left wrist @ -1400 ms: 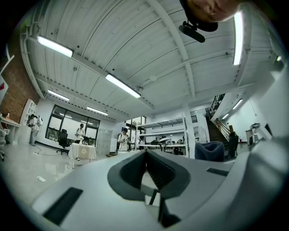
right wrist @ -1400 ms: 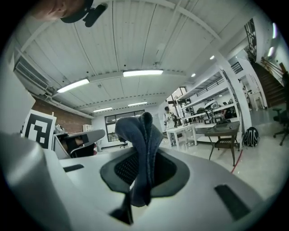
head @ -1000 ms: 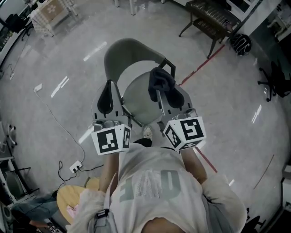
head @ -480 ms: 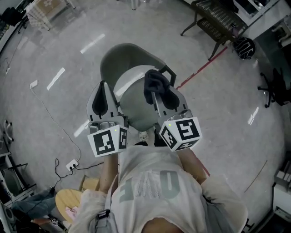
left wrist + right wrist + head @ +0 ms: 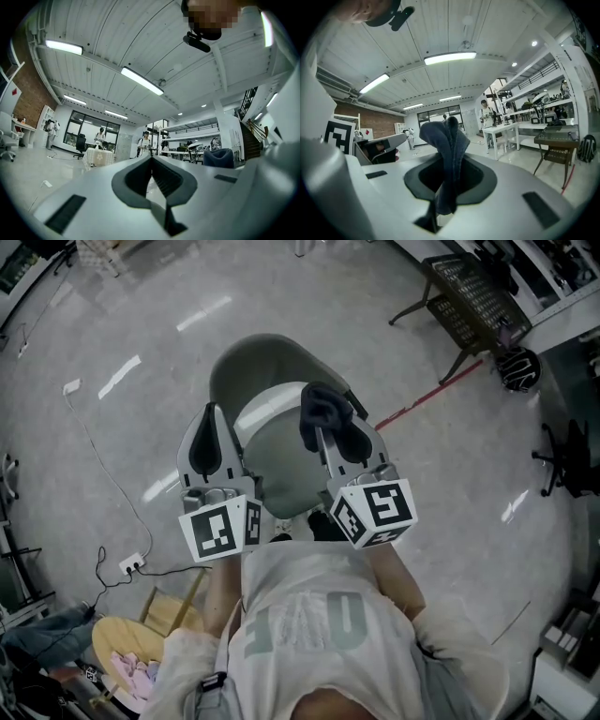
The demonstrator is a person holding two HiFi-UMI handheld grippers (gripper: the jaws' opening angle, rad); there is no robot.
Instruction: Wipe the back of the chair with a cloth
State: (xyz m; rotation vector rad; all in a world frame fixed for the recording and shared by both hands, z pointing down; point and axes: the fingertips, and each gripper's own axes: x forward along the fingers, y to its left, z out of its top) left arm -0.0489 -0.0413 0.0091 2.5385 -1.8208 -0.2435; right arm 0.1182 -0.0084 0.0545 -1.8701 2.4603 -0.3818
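Observation:
A grey-green chair [image 5: 258,367] stands on the floor right in front of me, seen from above in the head view. My right gripper [image 5: 325,430] is over the chair's right side, shut on a dark blue cloth [image 5: 325,409] that bunches up beyond the fingertips. In the right gripper view the cloth [image 5: 449,140] stands up from between the closed jaws of the right gripper [image 5: 446,166]. My left gripper [image 5: 208,442] is over the chair's left side, shut and holding nothing. In the left gripper view the left gripper [image 5: 151,164] shows its pads pressed together. Both gripper views look out across the room and up at the ceiling.
A black metal bench [image 5: 473,301] and a round black object [image 5: 518,368] sit at the upper right, with a red floor line [image 5: 431,395] running toward the chair. A power strip [image 5: 131,564] with cables lies at the left. A wooden stool [image 5: 127,652] stands at the lower left.
Both grippers have edged slightly up and left over the chair as the head view shifted. The cloth stays in the right gripper and the left stays shut.

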